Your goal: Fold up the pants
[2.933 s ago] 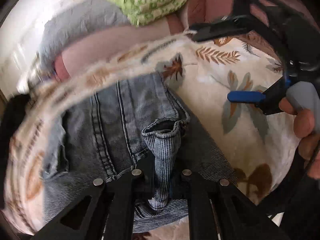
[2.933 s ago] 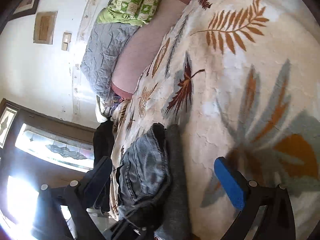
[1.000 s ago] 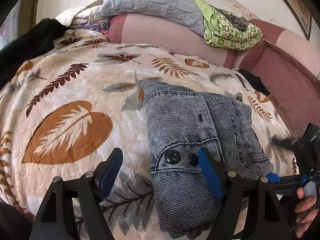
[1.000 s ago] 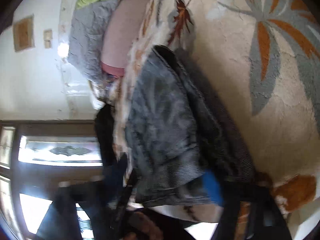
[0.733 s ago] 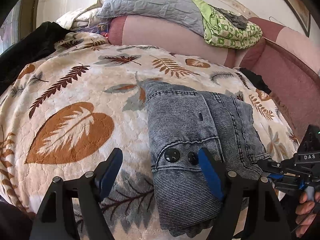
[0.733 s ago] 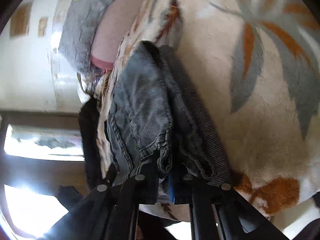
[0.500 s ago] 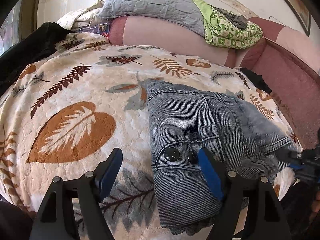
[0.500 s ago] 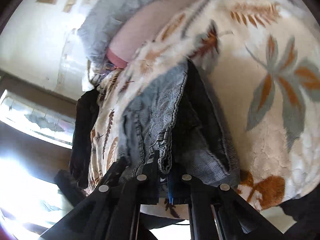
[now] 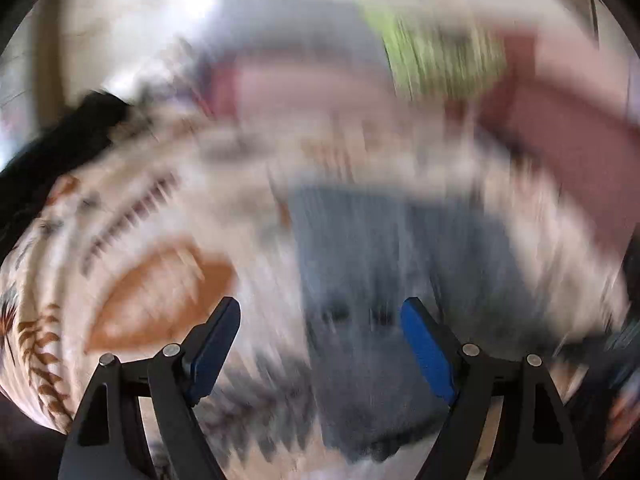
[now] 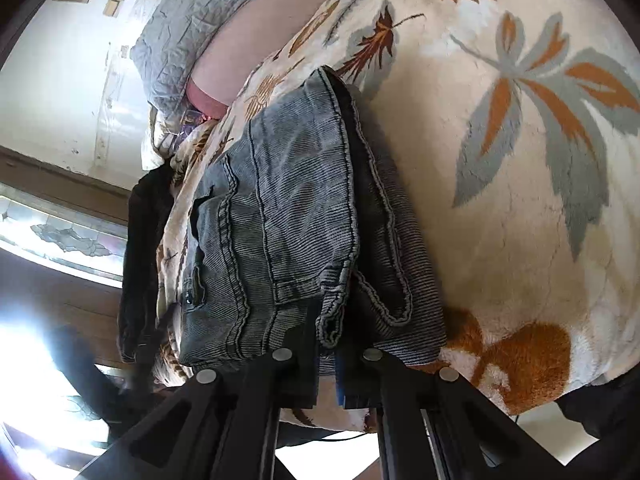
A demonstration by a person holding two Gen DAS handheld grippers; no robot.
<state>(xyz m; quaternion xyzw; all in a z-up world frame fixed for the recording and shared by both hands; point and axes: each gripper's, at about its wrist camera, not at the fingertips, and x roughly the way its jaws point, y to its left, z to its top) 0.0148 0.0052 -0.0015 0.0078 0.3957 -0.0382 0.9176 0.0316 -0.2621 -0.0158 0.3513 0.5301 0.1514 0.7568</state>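
Right gripper (image 10: 328, 344) angled down — jaws pinching pants (image 10: 280, 216).

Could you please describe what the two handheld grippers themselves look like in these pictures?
The left gripper has black angular fingers with triangular cut-outs, round silver pivot pins, and flat bright blue pads on the inner faces of its fingers. The right gripper is the same build: black fingers, silver pins, and only a sliver of blue pad visible. No cables, markings or sleeves can be made out in either view.

white wall (image 10: 48, 92), bright window (image 10: 60, 236) lower left, grey pillow (image 10: 188, 32), leaf-print blanket (image 10: 500, 200), perhaps over a bed.
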